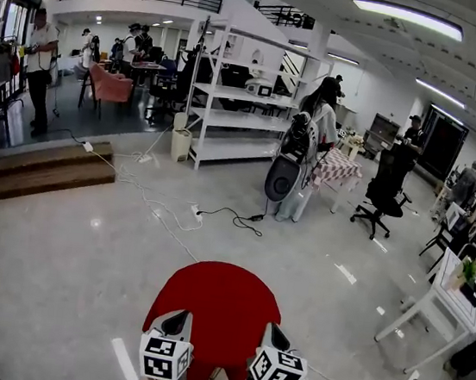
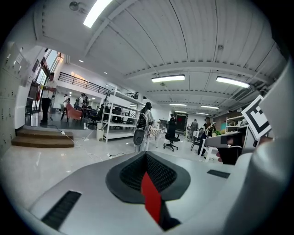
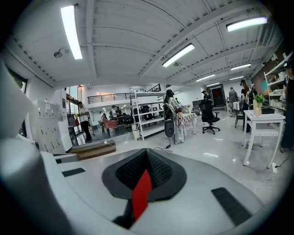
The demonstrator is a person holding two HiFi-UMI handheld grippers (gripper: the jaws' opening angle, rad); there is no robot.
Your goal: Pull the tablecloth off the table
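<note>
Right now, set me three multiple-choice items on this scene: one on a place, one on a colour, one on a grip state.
1. Where is the tablecloth in the head view?
A. top left
B. bottom centre, just ahead of both grippers
C. far right

2. What colour is the tablecloth?
A. blue
B. white
C. red

3. How are the left gripper and the right gripper?
A. both open and empty
B. both shut on the tablecloth
C. only the left is shut

Answers:
1. B: the cloth spreads out directly in front of the two grippers.
2. C: it is plain red throughout.
3. B: each gripper view shows a red strip pinched between closed jaws.
</note>
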